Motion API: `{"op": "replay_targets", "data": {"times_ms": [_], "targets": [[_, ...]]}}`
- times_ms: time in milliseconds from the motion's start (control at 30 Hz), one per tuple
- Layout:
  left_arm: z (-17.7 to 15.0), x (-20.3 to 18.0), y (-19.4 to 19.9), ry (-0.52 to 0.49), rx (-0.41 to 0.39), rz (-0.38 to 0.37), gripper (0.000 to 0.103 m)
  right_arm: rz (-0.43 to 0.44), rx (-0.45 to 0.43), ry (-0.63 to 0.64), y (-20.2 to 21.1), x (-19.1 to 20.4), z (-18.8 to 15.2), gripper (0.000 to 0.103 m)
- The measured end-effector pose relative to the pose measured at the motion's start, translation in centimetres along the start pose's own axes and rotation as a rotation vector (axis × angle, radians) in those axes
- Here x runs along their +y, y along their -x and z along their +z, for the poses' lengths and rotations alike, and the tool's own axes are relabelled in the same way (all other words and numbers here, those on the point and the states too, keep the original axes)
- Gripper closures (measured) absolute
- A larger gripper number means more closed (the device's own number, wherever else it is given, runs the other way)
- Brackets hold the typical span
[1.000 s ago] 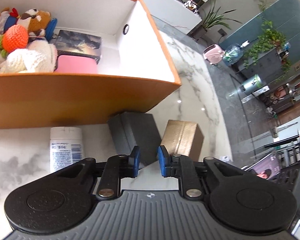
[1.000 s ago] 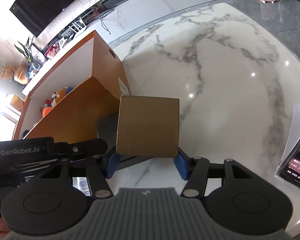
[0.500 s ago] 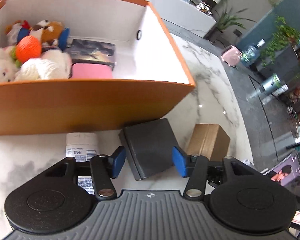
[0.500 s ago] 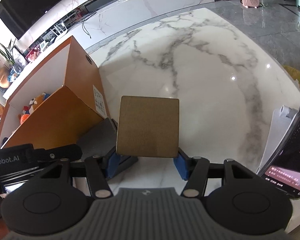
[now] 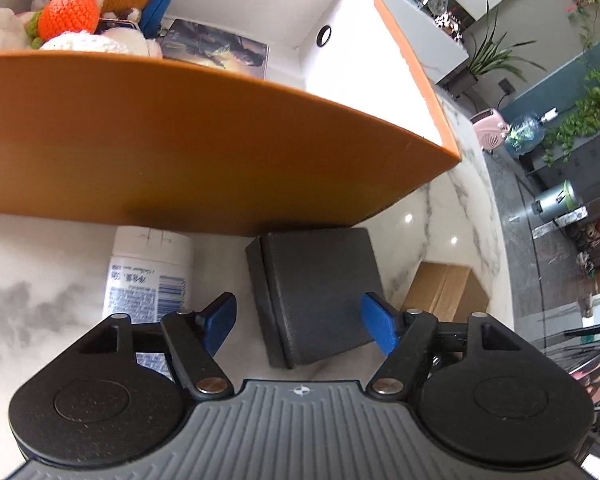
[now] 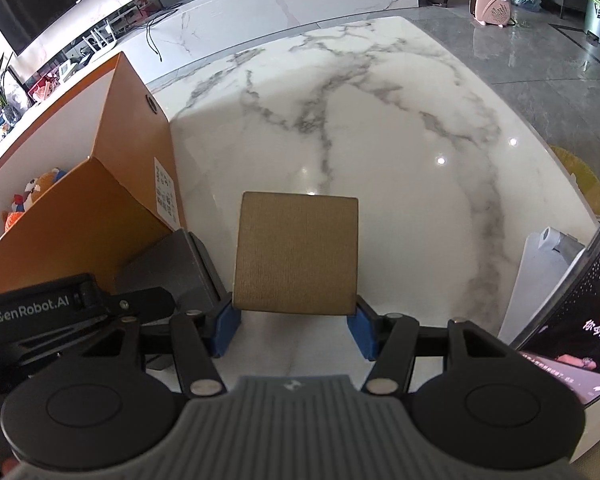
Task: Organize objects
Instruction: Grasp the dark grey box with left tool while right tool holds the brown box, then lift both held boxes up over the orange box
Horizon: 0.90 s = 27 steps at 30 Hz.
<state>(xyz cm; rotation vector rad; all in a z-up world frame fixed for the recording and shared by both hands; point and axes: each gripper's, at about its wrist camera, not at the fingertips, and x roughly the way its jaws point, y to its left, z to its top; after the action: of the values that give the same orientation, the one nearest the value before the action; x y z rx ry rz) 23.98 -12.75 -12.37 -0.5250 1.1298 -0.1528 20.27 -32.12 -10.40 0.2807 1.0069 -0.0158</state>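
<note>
Left wrist view first: the left gripper point(image 5: 298, 322) has its blue fingers point(image 5: 219, 322) spread wide, one on each side of the dark grey box point(image 5: 316, 292) lying flat on the marble bench point(image 5: 40, 264) in the lower middle of the frame, with visible gaps so nothing is pinched yet. My guess is they're set that wide because the box is broad and the grab has to clear both edges. Right above it, the orange storage bin point(image 5: 180, 152) fills the upper half, with plush toys point(image 5: 84, 4) piled in its upper-left corner and a flat picture book point(image 5: 216, 48) beside them, so that looks like where stuff goes. A white bottle point(image 5: 148, 276) lies on its side at the left, just under the bin wall, and the brown cardboard box point(image 5: 444, 288) peeks in at the lower right. Compared with a second ago the fingers have just been opening from nearly together, and the grey box now sits between them instead of ahead. Right wrist view: the right gripper point(image 6: 294, 334) pinches the cardboard box point(image 6: 296, 254) at centre frame, fingers pressed on both sides, held above the bench point(image 6: 380, 128), probably waiting its turn. The bin point(image 6: 112, 184) is at the left and the grey box point(image 6: 172, 272) beside it. That grip looks unchanged; a phone screen point(image 6: 580, 320) now shows bigger at lower right.
</note>
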Motion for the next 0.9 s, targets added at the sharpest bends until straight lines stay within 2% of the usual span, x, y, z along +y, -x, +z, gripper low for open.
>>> {"op": "replay_targets", "data": {"times_ms": [100,233,333,467,567,700,900], "targets": [[0.5,-0.2,-0.1,-0.004,0.006,0.007,0.017,-0.014,0.022,0.044,-0.3,0.6,-0.3,0.043],[1.1,-1.2,0.2,-0.06,0.013,0.041,0.016,-0.003,0.04,0.131,-0.3,1.8,-0.9,0.043],[1.4,-1.8,0.5,-0.103,0.012,0.078,0.014,0.037,0.061,0.174,-0.1,2.5,-1.4,0.043],[0.9,-3.0,0.6,-0.205,0.015,0.145,0.014,0.08,0.082,0.2,0.0,3.0,-1.8,0.043],[0.3,-4.0,0.3,-0.291,0.017,0.19,0.013,0.101,0.085,0.156,0.0,2.6,-1.7,0.043],[-0.3,-5.1,-0.1,-0.355,0.017,0.233,0.013,-0.026,0.05,0.15,0.2,2.4,-1.8,0.043],[-0.4,-5.2,-0.8,-0.371,0.033,0.26,0.011,-0.035,0.042,0.165,0.1,2.2,-1.7,0.043]]}}
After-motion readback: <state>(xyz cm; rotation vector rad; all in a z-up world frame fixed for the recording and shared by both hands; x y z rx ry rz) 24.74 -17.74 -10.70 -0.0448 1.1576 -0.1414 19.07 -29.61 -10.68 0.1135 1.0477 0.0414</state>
